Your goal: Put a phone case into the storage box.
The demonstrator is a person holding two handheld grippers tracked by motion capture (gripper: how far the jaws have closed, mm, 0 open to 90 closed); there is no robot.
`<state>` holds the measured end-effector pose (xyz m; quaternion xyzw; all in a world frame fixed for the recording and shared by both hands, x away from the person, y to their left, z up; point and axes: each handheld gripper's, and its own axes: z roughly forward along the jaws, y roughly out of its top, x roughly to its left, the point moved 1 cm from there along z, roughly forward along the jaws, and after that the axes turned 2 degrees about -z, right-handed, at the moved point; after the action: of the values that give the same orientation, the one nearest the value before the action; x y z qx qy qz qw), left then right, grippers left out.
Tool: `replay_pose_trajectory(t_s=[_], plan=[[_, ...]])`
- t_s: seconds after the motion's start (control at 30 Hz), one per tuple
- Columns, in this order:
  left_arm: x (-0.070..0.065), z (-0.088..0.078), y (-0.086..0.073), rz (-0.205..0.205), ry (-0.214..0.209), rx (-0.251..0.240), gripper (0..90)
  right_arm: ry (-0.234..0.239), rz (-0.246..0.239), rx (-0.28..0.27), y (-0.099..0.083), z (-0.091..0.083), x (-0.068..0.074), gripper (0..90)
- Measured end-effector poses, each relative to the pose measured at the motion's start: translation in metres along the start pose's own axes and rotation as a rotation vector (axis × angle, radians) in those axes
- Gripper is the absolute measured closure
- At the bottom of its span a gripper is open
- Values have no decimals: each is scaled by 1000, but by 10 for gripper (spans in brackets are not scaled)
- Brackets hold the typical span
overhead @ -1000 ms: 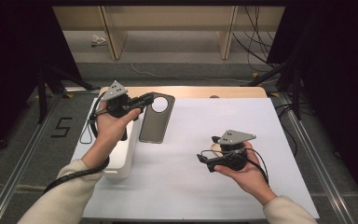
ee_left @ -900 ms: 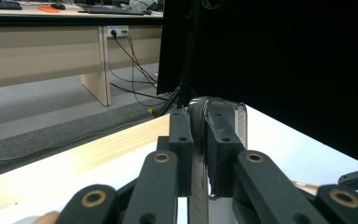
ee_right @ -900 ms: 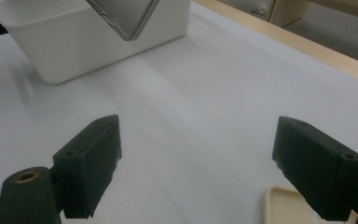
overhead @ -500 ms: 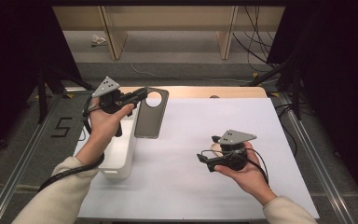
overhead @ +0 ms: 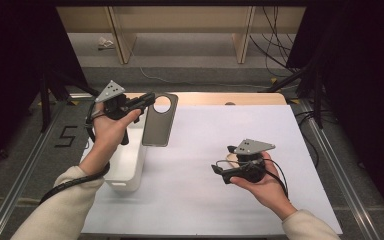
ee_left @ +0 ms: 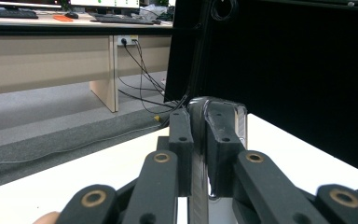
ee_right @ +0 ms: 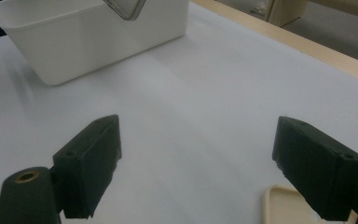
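1. The bench (overhead: pixel 260 130) is covered by a white sheet, with a strip of bare wood along its far edge.
2. A white bin (overhead: pixel 127 167) stands at the left side of the bench, near the person's left forearm; in the right gripper view it (ee_right: pixel 88 37) sits at the far side of the sheet.
3. A dark grey phone case (overhead: pixel 159 120) with a round camera hole hangs upright above the bin's far right corner, held clear of the bench.
4. The left gripper (overhead: pixel 147 100) has its fingers (ee_left: pixel 182 140) clamped narrow on the top edge of the case (ee_left: pixel 221 109).
5. The right gripper (overhead: pixel 219 172) rests low over the sheet, well apart from the case, its fingers (ee_right: pixel 93 158) spread wide around nothing.
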<state>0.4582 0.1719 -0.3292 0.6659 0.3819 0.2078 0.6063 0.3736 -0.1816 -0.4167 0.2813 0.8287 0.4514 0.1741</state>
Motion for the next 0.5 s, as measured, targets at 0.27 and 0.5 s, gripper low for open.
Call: replay_pose_trajectory(t_s=[0.27,0.5], plan=[[3,-1,2,-6,2,-8,816,-2,-1,-3,0,0,0,164],[9,-2,3,-11,15,-11,816,-3,-2,0,0,0,0,164]])
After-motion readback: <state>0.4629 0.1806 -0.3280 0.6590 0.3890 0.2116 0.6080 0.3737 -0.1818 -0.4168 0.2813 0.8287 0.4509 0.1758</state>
